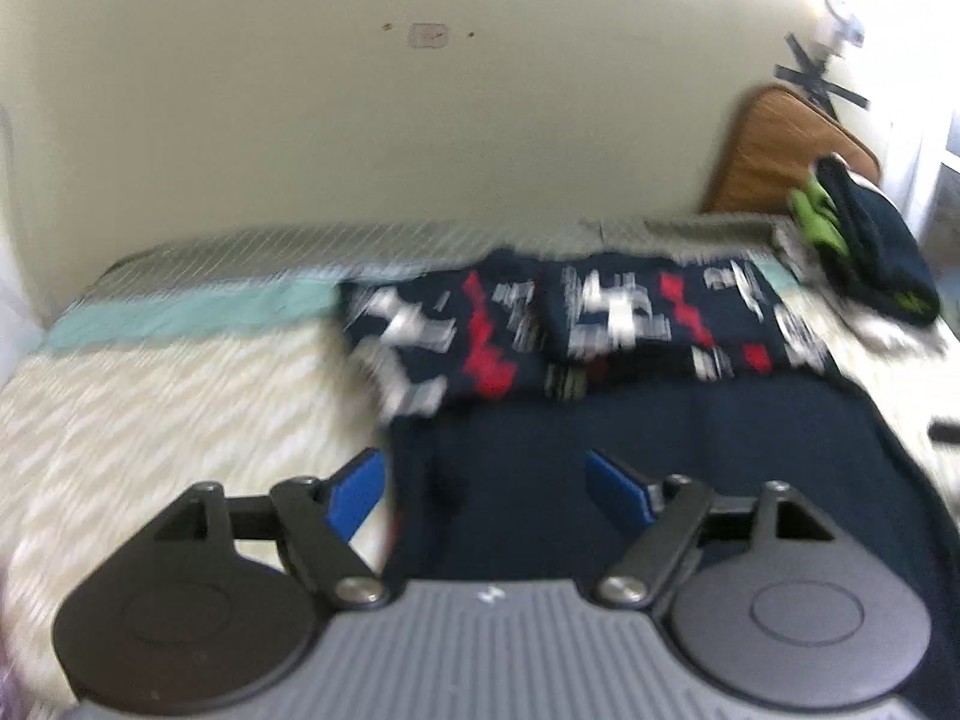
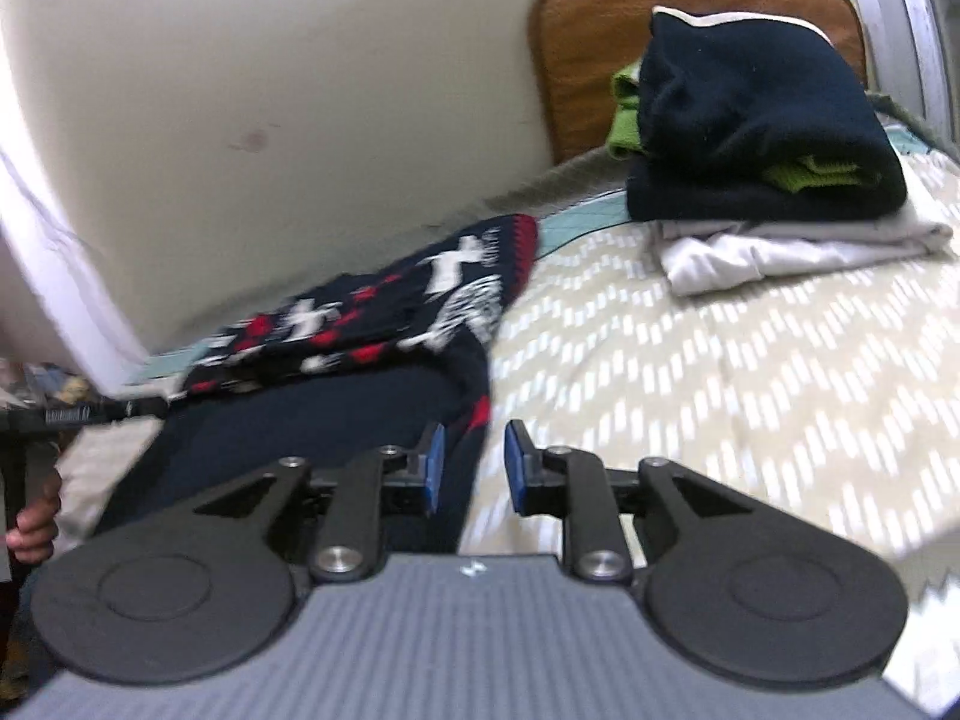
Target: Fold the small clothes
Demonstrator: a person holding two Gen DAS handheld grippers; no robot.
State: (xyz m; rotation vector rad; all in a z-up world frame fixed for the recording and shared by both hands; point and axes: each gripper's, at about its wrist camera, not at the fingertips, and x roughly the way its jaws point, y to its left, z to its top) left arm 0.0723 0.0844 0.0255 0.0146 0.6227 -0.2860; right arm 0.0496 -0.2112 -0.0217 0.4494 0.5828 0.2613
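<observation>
Left gripper (image 1: 486, 489): your jaws stand wide, holding nothing; navy sweater (image 1: 660, 450) lies beneath them.
Right gripper (image 2: 471, 468): your jaws stand narrowly parted, empty; the sweater's edge lies just beyond the gap.

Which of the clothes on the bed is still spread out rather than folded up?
The navy sweater with red and white patterns, lying beside both grippers. The other clothes, a dark navy garment with green showing and a white one beneath it, sit folded in a stack by the brown cushion.
</observation>
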